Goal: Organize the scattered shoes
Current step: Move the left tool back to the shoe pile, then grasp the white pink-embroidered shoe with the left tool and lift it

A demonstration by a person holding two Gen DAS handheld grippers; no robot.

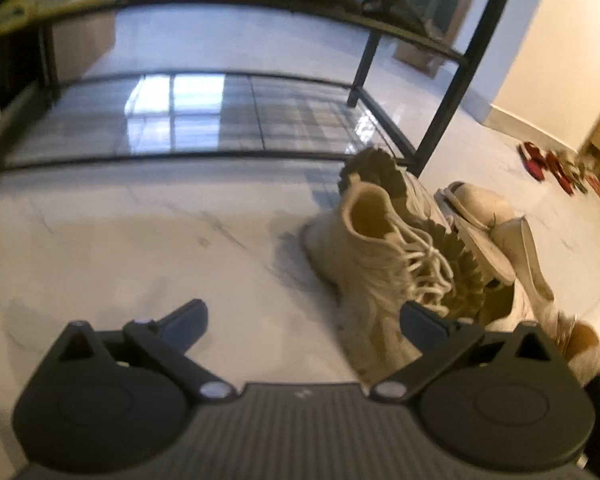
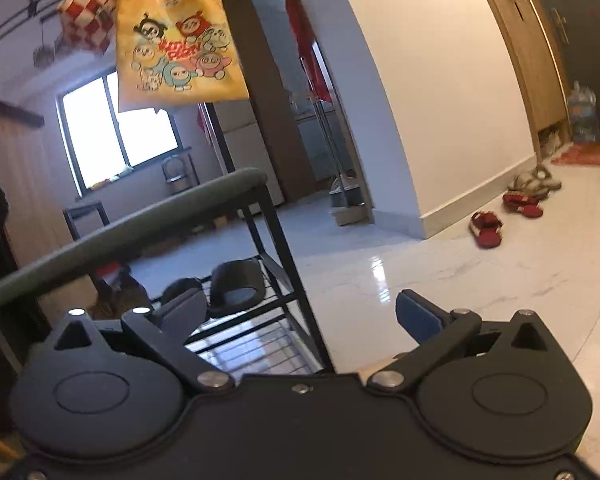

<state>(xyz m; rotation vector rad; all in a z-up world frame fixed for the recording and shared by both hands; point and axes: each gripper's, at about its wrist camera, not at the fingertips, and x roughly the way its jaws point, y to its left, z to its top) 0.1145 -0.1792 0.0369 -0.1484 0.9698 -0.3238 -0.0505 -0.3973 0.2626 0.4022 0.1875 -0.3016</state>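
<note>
Hovered low over pale floor in front of the black shoe rack [image 1: 440, 128], left gripper [image 1: 304, 320] spread wide and empty. Just beside the rack's front right leg, heaped cream lace-up boots [image 1: 380, 252] and pale sandals [image 1: 496, 232]. Right gripper [image 2: 300, 312] likewise spread, holding nothing, raised beside the rack. Red slippers [image 2: 486, 228] well apart from the rack. Judged as approach before a first grasp; next, closing on a boot's collar.

- I am in a home entryway: a black metal shoe rack [image 1: 236, 112] stands on glossy marble floor [image 2: 440, 280].
- Red slippers [image 2: 486, 229] lie near a door [image 2: 580, 40].
- A yellow cartoon tote bag [image 2: 176, 48] hangs on hooks.
</note>
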